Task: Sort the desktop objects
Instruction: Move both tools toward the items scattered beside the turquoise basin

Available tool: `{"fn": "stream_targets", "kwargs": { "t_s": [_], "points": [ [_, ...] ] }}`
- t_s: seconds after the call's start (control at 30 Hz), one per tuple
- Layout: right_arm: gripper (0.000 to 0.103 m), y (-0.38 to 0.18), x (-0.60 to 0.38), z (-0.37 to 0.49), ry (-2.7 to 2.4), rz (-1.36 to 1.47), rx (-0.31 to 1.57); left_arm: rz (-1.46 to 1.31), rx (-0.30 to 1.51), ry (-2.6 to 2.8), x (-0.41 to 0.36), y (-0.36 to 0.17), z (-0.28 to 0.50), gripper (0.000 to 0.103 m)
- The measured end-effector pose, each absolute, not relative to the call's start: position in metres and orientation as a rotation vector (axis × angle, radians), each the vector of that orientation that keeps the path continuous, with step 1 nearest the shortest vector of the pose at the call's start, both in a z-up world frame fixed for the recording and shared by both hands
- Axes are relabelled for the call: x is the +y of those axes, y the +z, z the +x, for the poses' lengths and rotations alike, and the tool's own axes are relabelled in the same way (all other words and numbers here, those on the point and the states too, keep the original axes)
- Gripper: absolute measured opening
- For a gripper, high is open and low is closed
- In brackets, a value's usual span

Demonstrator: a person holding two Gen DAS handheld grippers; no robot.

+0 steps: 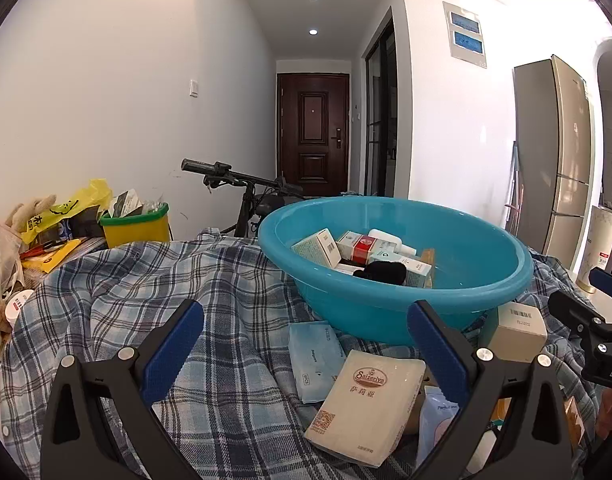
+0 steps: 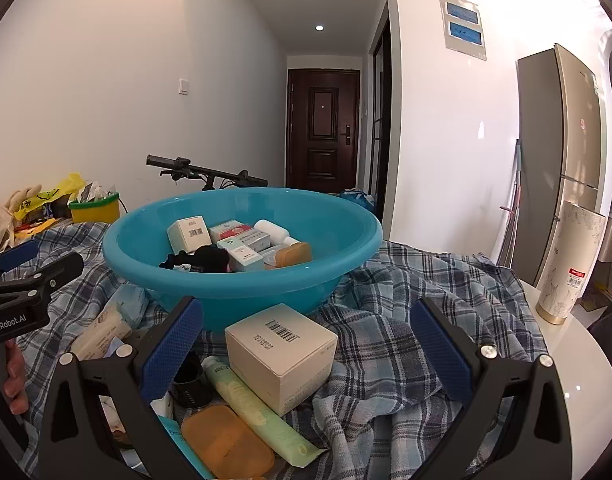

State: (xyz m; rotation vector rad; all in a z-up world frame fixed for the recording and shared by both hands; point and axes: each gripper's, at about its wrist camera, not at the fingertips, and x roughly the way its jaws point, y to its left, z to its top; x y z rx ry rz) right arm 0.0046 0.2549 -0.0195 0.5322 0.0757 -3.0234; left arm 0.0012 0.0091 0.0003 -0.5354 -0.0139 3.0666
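Between my right tool's [image 2: 306, 344] spread pads sits the white box [image 2: 281, 352], apparently nearest; left tool [image 1: 306, 344] also spread, empty.

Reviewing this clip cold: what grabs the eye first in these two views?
The big turquoise basin in the middle of the plaid cloth, already part-filled with small boxes and bottles. In front of it, loose items wait: a cream box, a green tube and a Saizeriya tissue pack. Both grippers, left and right, stand open and empty.
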Motion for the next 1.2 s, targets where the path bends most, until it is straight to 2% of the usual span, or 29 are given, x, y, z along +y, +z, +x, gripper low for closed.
{"fn": "stream_targets", "kwargs": {
  "t_s": [0.27,0.5,0.63,0.93,1.07,1.2],
  "points": [
    [0.103,-0.020,0.257,0.002,-3.031,0.559,0.067,-0.566,0.038,3.101,0.015,0.007,0.003,0.103],
    [0.103,-0.018,0.250,0.004,-3.029,0.557,0.129,-0.599,0.008,3.060,0.013,0.024,0.003,0.103],
    [0.103,-0.006,0.251,0.017,-3.046,0.457,0.122,-0.630,-0.046,3.087,0.009,0.035,0.004,0.103],
    [0.103,0.056,0.253,0.019,-3.025,0.490,0.131,-0.650,-0.037,3.049,0.012,0.082,0.008,0.103],
    [0.103,0.100,0.260,0.012,-3.009,0.513,0.048,-0.761,-0.133,2.978,0.008,0.112,-0.004,0.103],
    [0.103,0.144,0.267,0.004,-2.980,0.507,-0.041,-0.721,-0.120,3.009,0.011,0.149,-0.006,0.103]
  ]
}}
